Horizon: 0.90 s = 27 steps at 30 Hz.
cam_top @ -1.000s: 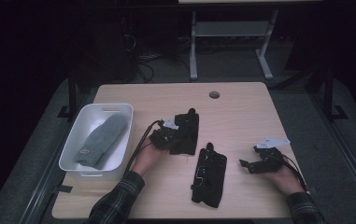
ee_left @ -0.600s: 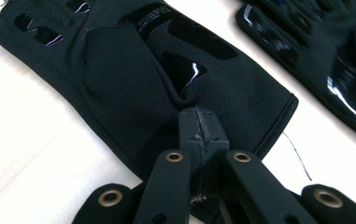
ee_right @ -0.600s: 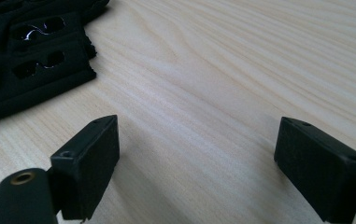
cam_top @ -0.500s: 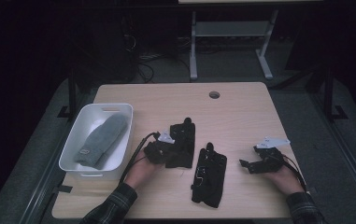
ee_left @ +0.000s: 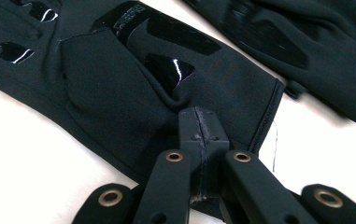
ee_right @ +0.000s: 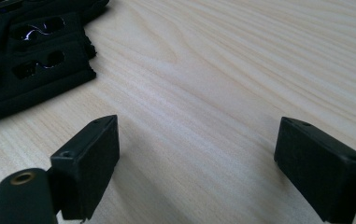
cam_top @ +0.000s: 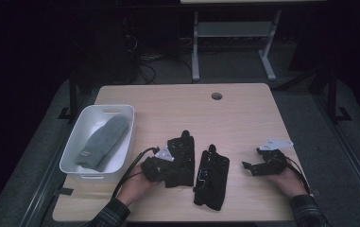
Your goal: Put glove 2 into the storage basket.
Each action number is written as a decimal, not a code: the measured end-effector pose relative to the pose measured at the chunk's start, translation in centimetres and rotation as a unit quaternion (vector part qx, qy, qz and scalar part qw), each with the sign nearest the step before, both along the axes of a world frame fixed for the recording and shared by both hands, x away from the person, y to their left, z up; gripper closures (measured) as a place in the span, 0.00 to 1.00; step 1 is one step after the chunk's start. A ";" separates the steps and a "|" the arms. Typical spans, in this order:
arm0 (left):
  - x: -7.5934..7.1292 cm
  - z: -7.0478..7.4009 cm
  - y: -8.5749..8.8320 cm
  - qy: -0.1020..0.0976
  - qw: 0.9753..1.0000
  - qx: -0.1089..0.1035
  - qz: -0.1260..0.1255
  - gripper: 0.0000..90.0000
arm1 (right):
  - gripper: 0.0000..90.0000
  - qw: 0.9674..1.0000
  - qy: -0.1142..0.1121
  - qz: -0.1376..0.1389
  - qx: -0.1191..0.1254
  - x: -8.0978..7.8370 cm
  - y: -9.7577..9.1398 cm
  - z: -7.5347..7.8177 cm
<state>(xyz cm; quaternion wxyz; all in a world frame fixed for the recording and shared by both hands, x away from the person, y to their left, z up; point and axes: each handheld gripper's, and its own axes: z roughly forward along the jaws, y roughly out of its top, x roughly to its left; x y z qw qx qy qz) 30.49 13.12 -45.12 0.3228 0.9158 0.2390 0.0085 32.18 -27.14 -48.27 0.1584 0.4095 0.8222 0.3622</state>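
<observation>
Faintly, glossy unreadable lettering marks the black glove (ee_left: pixel 133 88) pinched by left tongs (ee_left: pixel 199 128).

No legible text, number or sign found on anything in view. Glossy black print seen on black glove (ee_left: pixel 133 70) in left gripper view: raised lettering-like mark near top edge, too dark and blurred for reading. Small pale tag noted on grey mitten (cam_top: pixel 103 142) in white bin (cam_top: pixel 73 146) in high view: too small for reading. Nothing printed on counter (ee_right: pixel 241 70).
</observation>
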 end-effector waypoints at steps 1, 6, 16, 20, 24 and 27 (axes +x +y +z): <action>-0.3 0.0 0.1 0.004 1.000 -0.002 -0.002 1.00 | 0.16 1.000 0.000 0.000 0.000 0.0 0.0 0.0; -1.6 0.0 0.9 0.016 1.000 -0.008 -0.016 1.00 | 0.16 1.000 0.000 0.000 0.000 0.0 0.0 0.0; -2.6 0.8 1.3 0.005 1.000 -0.012 -0.016 0.98 | 0.19 1.000 0.002 -0.005 -0.004 -0.1 0.2 0.1; -1.8 1.6 1.2 -0.025 0.999 -0.014 0.019 0.97 | 0.47 1.000 -0.007 -0.002 -0.003 -0.7 0.8 1.3; -0.8 1.8 1.0 -0.035 0.997 -0.011 0.067 0.94 | 0.81 0.999 -0.005 0.037 0.017 -1.2 2.1 2.3; -0.3 1.6 1.1 -0.035 0.996 -0.007 0.087 0.86 | 0.97 0.998 0.007 0.065 0.022 -1.7 3.2 2.6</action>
